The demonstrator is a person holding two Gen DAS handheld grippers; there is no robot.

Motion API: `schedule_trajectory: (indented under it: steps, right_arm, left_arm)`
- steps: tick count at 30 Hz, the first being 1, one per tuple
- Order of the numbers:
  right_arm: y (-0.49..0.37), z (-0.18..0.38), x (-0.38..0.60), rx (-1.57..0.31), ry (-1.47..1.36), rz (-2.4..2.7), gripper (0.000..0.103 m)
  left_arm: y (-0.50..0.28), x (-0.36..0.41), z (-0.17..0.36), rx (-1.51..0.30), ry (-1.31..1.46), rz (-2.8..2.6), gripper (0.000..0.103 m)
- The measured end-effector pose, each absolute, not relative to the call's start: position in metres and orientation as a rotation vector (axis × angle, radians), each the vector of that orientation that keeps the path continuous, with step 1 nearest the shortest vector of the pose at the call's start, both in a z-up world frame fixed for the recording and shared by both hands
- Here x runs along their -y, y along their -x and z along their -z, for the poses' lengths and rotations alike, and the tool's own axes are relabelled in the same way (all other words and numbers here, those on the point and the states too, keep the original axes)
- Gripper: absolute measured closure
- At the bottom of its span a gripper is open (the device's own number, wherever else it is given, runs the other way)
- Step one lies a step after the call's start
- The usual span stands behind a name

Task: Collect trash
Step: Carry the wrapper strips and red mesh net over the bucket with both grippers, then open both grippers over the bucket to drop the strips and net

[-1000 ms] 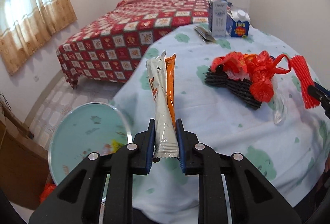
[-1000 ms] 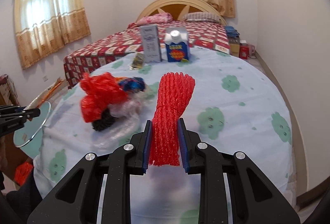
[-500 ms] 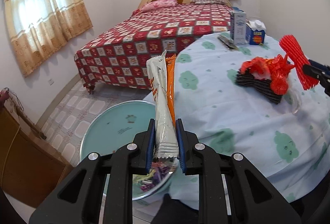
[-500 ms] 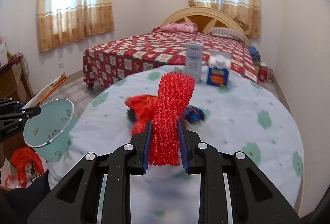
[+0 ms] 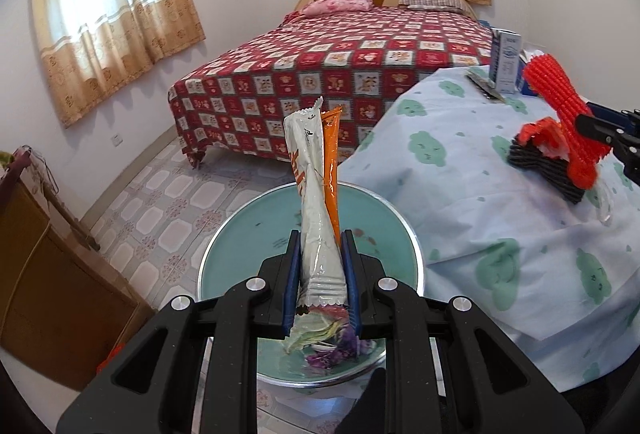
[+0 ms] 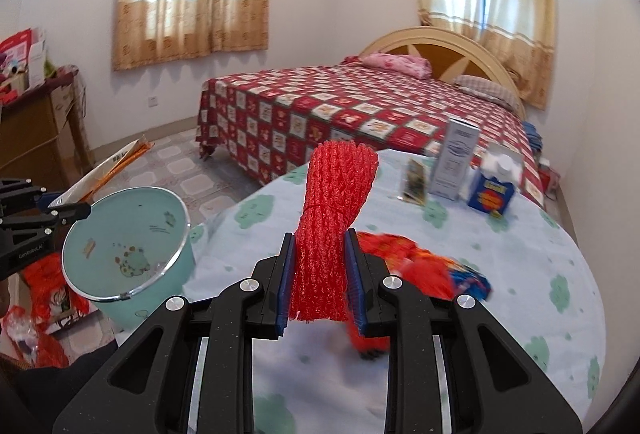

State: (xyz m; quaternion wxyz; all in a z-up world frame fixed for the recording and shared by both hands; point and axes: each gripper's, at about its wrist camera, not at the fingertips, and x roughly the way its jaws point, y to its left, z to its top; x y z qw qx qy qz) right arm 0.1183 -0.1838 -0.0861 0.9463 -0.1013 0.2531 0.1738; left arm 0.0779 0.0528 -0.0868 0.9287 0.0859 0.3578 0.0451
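In our left tool (image 5: 322, 274) we hold two long snack wrappers (image 5: 316, 202), one white and one orange, pinched near their lower crimped end so that they stand up above the jaws. They hang right over the open mouth of the teal bin (image 5: 248, 234), which sits on the floor beside the surface (image 5: 460, 174) and already has scraps at its bottom. These wrappers look feather-light, thin and slick, so we judge that a firm pinch across the flat film is what keeps them from sliding; once let go they should flutter, not drop straight, so releasing low over the bin seems wise.

In our right tool (image 6: 320, 282) we clench a bundle of red foam netting (image 6: 332, 230), gripped at its narrow waist. It reads as soft, springy and very light, and it squashes easily, so the waist is a sensible place to hold it. It is above the edge of the surface, with the bin down to the left.

More trash lies on the surface: a red and black heap (image 5: 560, 162). Two small cartons (image 6: 472, 170) stand near the far edge.
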Motion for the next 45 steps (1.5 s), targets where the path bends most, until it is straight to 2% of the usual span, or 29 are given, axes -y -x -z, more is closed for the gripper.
schedule_trajectory:
  steps: [45]
  right_arm:
    - [-0.141,0.111,0.061,-0.548,0.408,-0.589,0.078]
  left_arm:
    - [-0.078,-0.120,0.088,-0.749,-0.125,-0.229,0.082]
